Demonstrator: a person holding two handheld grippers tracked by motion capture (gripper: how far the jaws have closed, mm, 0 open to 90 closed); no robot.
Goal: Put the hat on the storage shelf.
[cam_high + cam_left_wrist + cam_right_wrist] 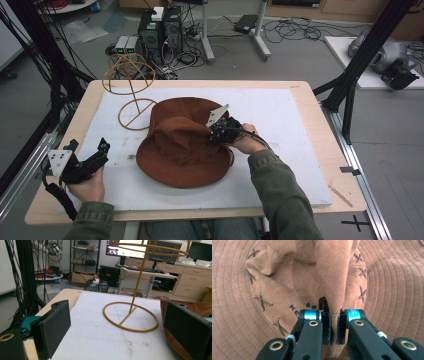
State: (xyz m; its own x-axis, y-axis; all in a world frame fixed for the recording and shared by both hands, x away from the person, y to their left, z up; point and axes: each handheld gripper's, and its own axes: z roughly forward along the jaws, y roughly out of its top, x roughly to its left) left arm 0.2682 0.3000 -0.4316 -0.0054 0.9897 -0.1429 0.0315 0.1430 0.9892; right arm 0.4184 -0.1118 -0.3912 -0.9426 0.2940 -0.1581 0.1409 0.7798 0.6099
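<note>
A brown brimmed hat (182,145) lies crown up in the middle of the white mat. My right gripper (216,131) sits on the crown's right side. In the right gripper view its jaws are shut on a raised fold of the hat (334,290), pinching the cloth between the pads. A yellow wire hat stand (131,85) stands at the back left of the mat, its ring base (130,316) just left of the hat's brim (172,340). My left gripper (95,157) rests near the mat's front left, open and holding nothing, pointing toward the stand.
The white foam mat (280,115) covers most of the wooden table (335,165). A thin wooden stick (340,196) lies at the table's front right edge. Black frame posts (350,85) rise beside the table on both sides.
</note>
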